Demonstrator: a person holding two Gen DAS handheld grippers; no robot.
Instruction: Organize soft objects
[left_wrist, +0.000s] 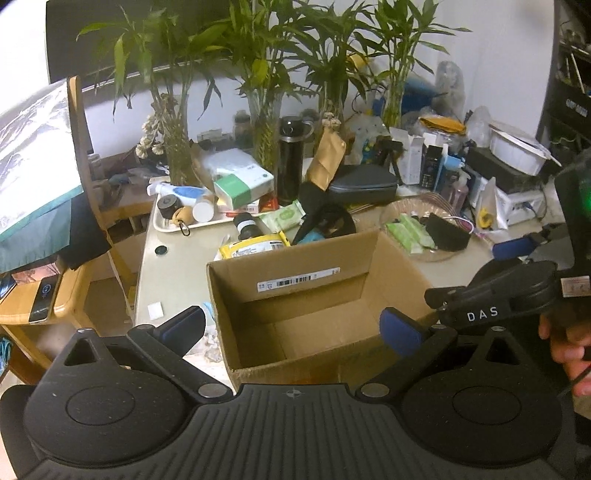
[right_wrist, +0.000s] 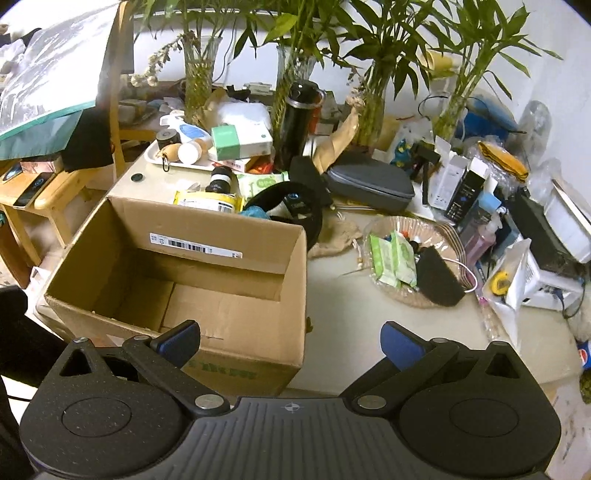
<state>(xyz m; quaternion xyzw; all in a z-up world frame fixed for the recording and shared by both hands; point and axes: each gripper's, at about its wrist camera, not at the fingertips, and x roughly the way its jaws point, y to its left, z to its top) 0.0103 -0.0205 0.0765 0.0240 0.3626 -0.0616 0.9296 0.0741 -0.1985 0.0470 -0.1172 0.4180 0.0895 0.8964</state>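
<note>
The cardboard box (left_wrist: 314, 306) stands open on the table (right_wrist: 369, 332), its near corner hidden behind the left gripper (left_wrist: 293, 325). Both the left and the right gripper (right_wrist: 291, 341) are wide open and hold nothing. Only the right wrist view shows the beige cloth (right_wrist: 334, 236) beside the box.

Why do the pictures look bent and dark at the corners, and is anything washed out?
Left wrist view: fisheye bending curves the cardboard box and table edge; the corners go black; the wall behind the plants is glary. Right wrist view: the same bending; the white wall at top right is overexposed; the box interior is shadowed.
</note>
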